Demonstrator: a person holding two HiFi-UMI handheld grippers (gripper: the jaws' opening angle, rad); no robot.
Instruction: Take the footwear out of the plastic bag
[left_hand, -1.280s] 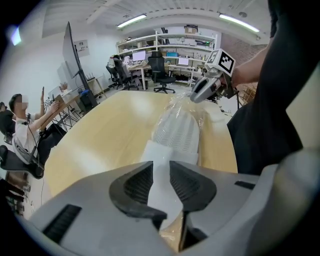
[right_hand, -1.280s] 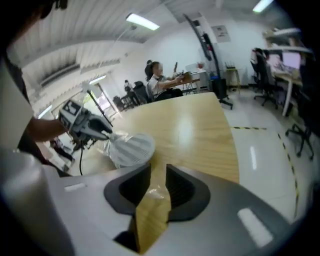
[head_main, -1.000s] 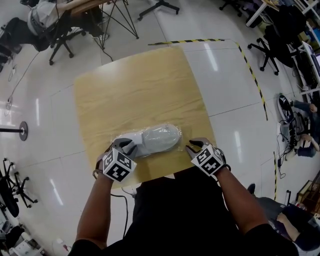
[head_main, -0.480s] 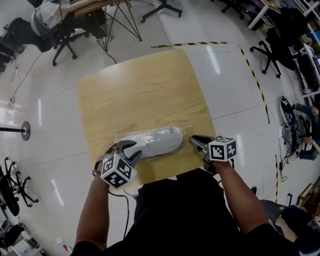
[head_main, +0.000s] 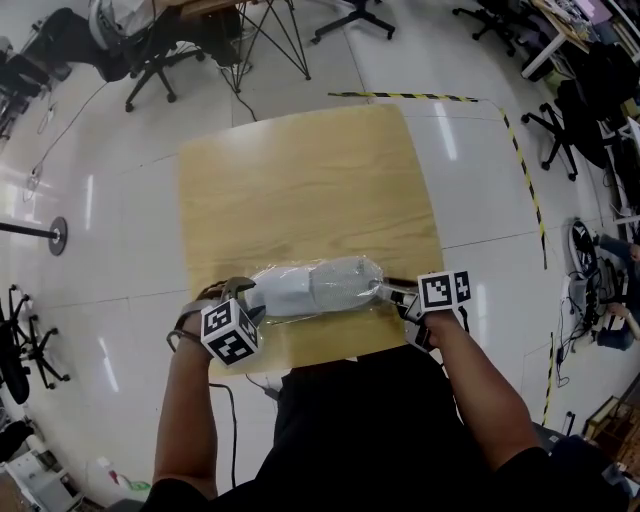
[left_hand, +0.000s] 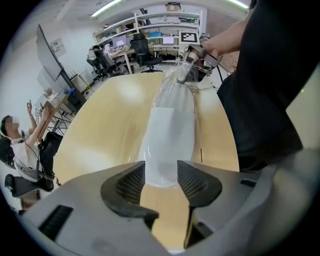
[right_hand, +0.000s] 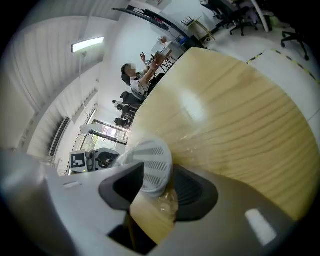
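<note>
Shoe (head_main: 315, 285) inside bag (head_main: 372, 272) lies along worktop (head_main: 300, 170) near edge. Left gripper (left_hand: 161, 172) jaws, just opening, wide around one end; right gripper (right_hand: 157, 182) jaws likewise around sole end, bunched plastic: likely regripping to strip bag.

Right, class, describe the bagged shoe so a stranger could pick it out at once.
Find the pale wooden table on the shiny white floor. Near its edge closest to the person lies a white shoe, lengthwise along that edge. It alone sits inside a clear plastic bag.
</note>
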